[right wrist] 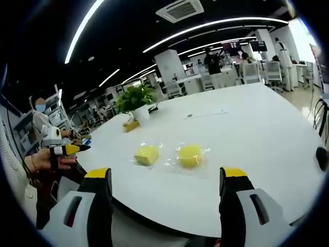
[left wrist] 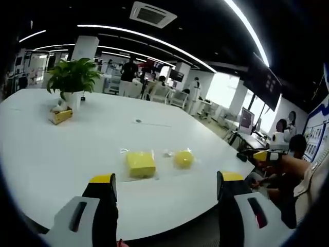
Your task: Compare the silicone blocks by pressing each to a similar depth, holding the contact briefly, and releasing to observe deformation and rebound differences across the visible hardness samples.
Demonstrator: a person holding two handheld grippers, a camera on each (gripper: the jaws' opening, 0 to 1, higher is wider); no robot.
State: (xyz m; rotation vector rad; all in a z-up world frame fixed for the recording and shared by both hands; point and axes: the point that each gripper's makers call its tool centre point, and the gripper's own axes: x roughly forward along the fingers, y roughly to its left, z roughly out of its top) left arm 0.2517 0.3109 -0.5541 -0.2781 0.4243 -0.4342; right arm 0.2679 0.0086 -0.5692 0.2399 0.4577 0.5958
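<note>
- Left gripper (left wrist: 165, 188), nearest in the left gripper view, has its yellow-tipped jaws spread wide with nothing between them, hanging over the near table edge.
- Right gripper (right wrist: 167, 181) in the right gripper view is likewise wide open and holds nothing.
- Two yellow silicone blocks lie in clear wrappers on the white table (left wrist: 61, 154), side by side but apart, ahead of both grippers and touching neither.
- Square block (left wrist: 140, 163) (right wrist: 146, 154) sits left; round block (left wrist: 183, 158) (right wrist: 189, 155) right.
- Plant (left wrist: 73, 77) (right wrist: 135, 99) stands far back, with a small yellow box (left wrist: 60, 116) beside it.
- People sit and stand among desks beyond the table.
</note>
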